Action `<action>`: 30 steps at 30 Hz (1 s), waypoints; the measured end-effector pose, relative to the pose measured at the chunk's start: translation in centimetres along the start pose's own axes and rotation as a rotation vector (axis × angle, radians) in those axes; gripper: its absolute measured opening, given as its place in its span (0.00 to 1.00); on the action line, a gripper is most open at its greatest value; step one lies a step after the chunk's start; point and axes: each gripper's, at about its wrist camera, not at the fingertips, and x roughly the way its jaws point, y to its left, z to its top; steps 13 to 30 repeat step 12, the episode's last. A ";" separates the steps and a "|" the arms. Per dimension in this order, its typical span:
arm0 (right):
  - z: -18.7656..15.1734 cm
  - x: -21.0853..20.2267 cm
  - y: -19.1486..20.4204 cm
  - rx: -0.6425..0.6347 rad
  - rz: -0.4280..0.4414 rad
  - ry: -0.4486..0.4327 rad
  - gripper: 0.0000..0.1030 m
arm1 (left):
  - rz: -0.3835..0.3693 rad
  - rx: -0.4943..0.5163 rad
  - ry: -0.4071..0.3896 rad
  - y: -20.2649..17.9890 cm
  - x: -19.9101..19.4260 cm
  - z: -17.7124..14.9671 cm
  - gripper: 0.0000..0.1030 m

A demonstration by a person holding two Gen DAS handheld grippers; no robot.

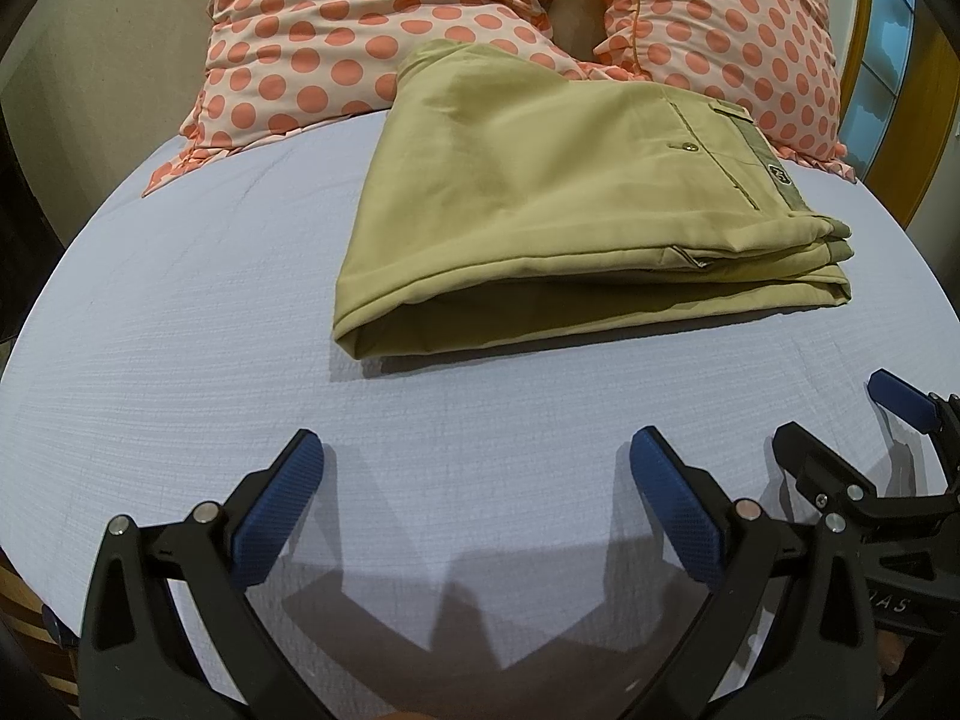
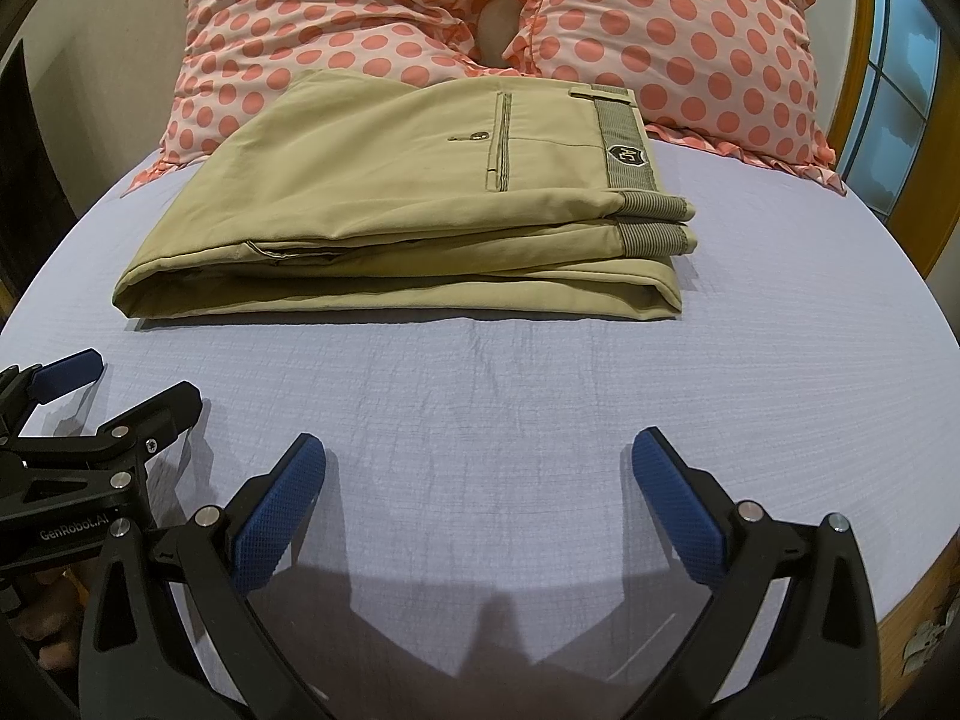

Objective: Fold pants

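The khaki pants lie folded into a compact stack on the pale blue bed sheet, waistband and back pocket on top at the right; they also show in the right wrist view. My left gripper is open and empty, hovering over the sheet short of the pants. My right gripper is open and empty too, also short of the pants. The right gripper appears at the right edge of the left view, and the left gripper at the left edge of the right view.
Two polka-dot pillows lean at the head of the bed behind the pants, touching their far edge. A wooden-framed window stands at the right. The bed's near edge runs under the grippers.
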 end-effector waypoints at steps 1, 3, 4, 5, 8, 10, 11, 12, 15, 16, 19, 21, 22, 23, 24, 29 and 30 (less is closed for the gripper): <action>0.0 0.0 0.0 0.000 0.000 0.000 0.99 | 0.000 0.000 0.000 0.0 0.0 0.0 0.98; 0.0 0.0 0.0 0.000 0.000 0.000 0.99 | 0.000 0.001 0.000 0.0 0.0 0.0 0.98; 0.0 0.0 0.0 0.000 0.000 0.000 0.99 | 0.000 0.001 0.000 0.0 0.0 0.0 0.98; 0.0 0.0 0.0 0.001 0.000 0.000 0.99 | 0.000 0.001 0.002 0.0 0.0 0.0 0.98; 0.0 0.0 0.0 0.001 0.000 0.000 0.99 | 0.000 0.000 0.004 0.1 0.0 0.0 0.98; 0.0 0.0 0.0 0.000 0.000 -0.001 0.99 | 0.000 0.000 0.002 0.1 0.0 0.0 0.98; 0.0 0.0 0.0 0.000 0.000 -0.001 0.99 | 0.000 0.001 0.003 0.1 0.0 0.0 0.98; 0.0 0.0 0.0 0.000 0.000 -0.001 0.99 | 0.000 0.001 0.003 0.1 0.0 0.0 0.98; 0.0 0.0 0.0 0.000 0.000 -0.001 0.99 | 0.000 0.001 0.003 0.1 0.0 0.0 0.98; 0.0 0.0 0.0 0.000 0.000 -0.001 0.99 | 0.000 0.001 0.003 0.1 0.0 0.0 0.98; 0.0 0.0 0.0 0.000 0.000 -0.001 0.99 | 0.000 0.001 0.003 0.1 0.0 0.0 0.98; 0.0 0.0 0.0 0.000 0.000 -0.001 0.99 | 0.000 0.001 0.003 0.1 0.0 0.0 0.98; 0.0 0.0 0.0 0.000 0.000 -0.001 0.99 | 0.000 0.001 0.003 0.1 0.0 0.0 0.98; 0.0 0.0 0.0 0.000 0.000 -0.001 0.99 | 0.000 0.001 0.003 0.1 0.0 0.0 0.98; 0.0 0.0 0.0 0.000 0.000 -0.001 0.99 | 0.000 0.001 0.003 0.1 0.0 0.0 0.98; 0.0 0.0 0.0 0.000 0.000 -0.001 0.99 | 0.000 0.001 0.003 0.1 0.0 0.0 0.98; 0.0 0.0 0.0 0.000 0.000 -0.001 0.99 | 0.000 0.001 0.003 0.1 0.0 0.0 0.98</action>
